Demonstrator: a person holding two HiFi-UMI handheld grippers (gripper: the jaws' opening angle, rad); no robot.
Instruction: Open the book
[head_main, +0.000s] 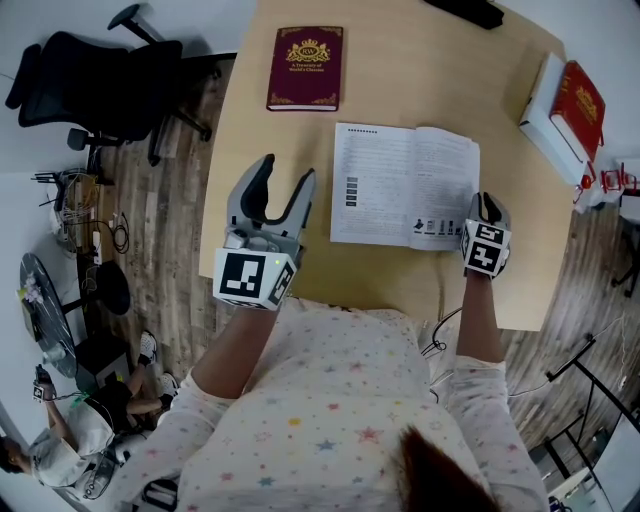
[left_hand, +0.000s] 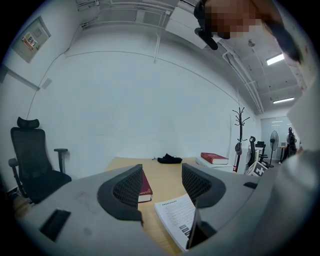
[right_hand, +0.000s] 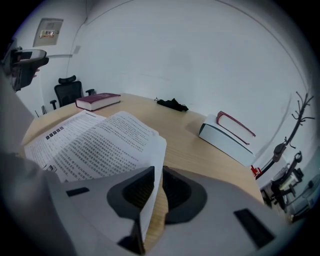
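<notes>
Head view hid most of the right gripper (head_main: 487, 205) under its own marker cube. The right gripper view showed its jaws nearly together, pinching the near right corner of one page of the book (right_hand: 95, 145). The sheet ran up between the jaws and covered the table (head_main: 260, 130) just ahead of them. The left gripper (left_hand: 162, 172) was held wide apart with nothing between its jaws. In its own view its body cut off all but a corner of the book, just to its right, and one jaw hid part of a red book (left_hand: 145, 187) ahead.

The book lay open on the table between the two grippers, its white pages carrying dense print too small to read. The left page was flat and the pinched right page curled upward. Farther off, right of the right gripper, a stack (right_hand: 227, 137) of a white and a red volume sat by the table's edge. At the far edge lay a black item (right_hand: 172, 104) too small to identify.
</notes>
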